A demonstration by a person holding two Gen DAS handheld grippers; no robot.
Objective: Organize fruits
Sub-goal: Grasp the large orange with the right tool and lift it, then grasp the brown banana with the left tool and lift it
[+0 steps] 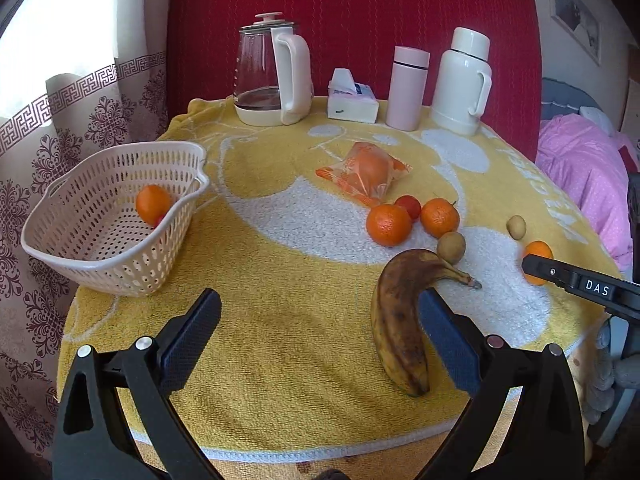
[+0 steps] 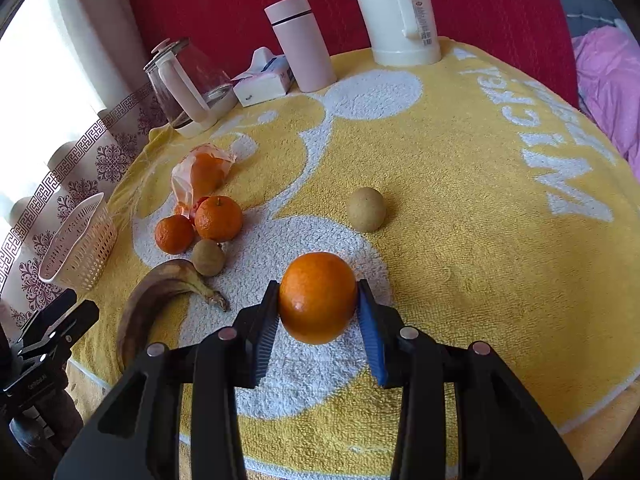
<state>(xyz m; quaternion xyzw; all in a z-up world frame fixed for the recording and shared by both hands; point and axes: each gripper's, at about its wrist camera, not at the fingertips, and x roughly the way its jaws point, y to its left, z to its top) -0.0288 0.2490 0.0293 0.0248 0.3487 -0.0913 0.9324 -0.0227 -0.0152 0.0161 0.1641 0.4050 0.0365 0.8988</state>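
In the right wrist view my right gripper (image 2: 319, 307) is shut on an orange (image 2: 318, 296), one pad on each side, just over the white patch of the towel. The same orange (image 1: 540, 249) shows behind the right gripper (image 1: 534, 266) in the left wrist view. My left gripper (image 1: 320, 310) is open and holds nothing; its right finger (image 1: 434, 312) lies beside a brown-spotted banana (image 1: 400, 320). A white perforated basket (image 1: 80, 256) at the left holds an orange (image 1: 152, 204) and something small and red. Two loose oranges (image 1: 388, 224), (image 1: 439, 217) and a tomato (image 1: 409, 206) lie mid-table.
A bagged orange (image 1: 366, 172) and two small brown round fruits (image 1: 451, 247), (image 1: 516, 227) rest on the yellow towel (image 1: 280, 340). Along the back stand a glass kettle (image 1: 272, 76), tissue box (image 1: 352, 100), pink flask (image 1: 406, 88) and white thermos (image 1: 464, 80). Curtain at left, pink bedding at right.
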